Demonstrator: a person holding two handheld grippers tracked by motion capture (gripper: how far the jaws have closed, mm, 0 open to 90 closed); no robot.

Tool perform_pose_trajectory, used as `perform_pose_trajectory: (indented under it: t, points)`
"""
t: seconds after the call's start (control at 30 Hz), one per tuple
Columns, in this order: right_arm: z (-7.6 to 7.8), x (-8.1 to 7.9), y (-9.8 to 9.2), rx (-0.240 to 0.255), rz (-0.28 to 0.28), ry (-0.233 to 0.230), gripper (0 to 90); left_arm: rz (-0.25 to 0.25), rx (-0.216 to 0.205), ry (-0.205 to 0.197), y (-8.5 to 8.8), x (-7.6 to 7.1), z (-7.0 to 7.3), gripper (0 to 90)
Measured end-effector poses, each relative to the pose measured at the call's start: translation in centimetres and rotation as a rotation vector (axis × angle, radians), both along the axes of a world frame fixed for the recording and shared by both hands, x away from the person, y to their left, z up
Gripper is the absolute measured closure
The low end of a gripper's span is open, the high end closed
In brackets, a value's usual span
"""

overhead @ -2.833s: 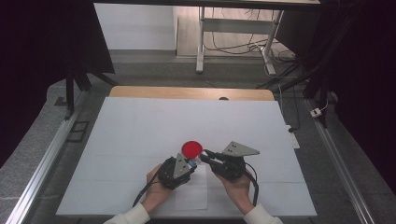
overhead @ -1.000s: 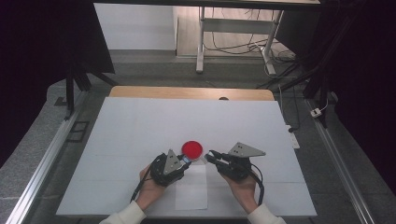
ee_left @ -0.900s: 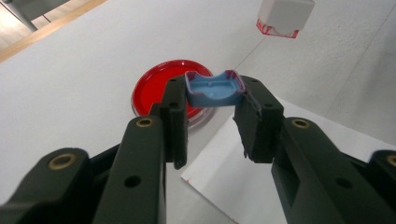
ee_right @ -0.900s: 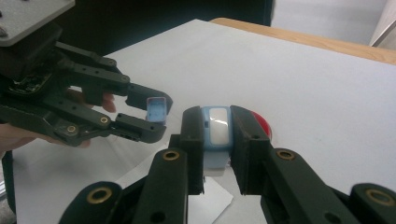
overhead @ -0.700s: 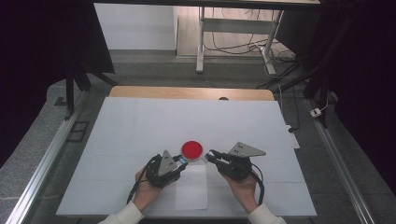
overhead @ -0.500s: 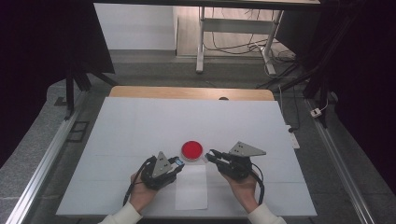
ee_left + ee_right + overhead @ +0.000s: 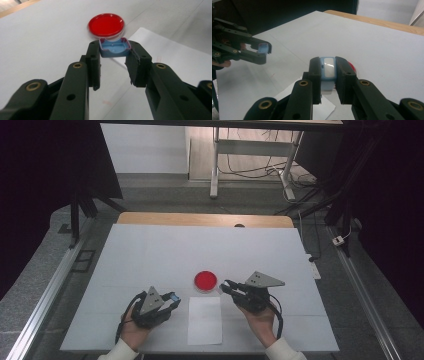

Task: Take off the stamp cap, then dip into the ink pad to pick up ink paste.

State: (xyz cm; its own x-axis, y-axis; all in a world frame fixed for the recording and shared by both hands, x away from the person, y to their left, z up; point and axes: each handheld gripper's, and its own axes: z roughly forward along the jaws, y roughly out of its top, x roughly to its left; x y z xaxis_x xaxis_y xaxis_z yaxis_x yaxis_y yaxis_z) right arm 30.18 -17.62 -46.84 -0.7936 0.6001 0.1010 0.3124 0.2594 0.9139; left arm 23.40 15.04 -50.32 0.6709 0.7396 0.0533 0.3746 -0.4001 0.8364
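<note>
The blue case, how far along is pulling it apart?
The split looks done: the left hand-held gripper is shut on the blue cap, apart from the right hand-held gripper, which is shut on the blue body. Both parts are held above the table. Probably left: setting them down, perhaps by the red dish or white paper.

One red dish (image 7: 205, 280), two blue pieces (image 7: 114, 47) (clamped)

The white-covered table (image 7: 150, 250) is viewed from high above its near edge, facing twelve o'clock. Each gripper view is taken low and close along black jaws. The round red dish (image 7: 205, 280) is shared by all three.
</note>
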Motion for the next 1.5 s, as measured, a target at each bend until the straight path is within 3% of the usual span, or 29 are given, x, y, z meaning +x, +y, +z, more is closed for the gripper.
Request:
perform_pose_trajectory:
  t: [0.6, 1.13, 1.5]
  points:
    - [-0.1, 0.1, 0.2, -0.005, 0.005, -0.003, 74.9, 0.084, -0.035, 0.031, 6.0, -2.5, -0.4, 65.3]
    - [0.6, 0.5, 0.4, -0.003, 0.009, -0.026, 74.9, 0.081, -0.036, 0.035, 6.2, -2.1, -0.5, 65.3]
    - [0.7, 1.4, 1.0, -0.029, 0.024, -0.009, 74.9, 0.075, -0.032, 0.036, 6.1, -2.0, -0.6, 65.3]
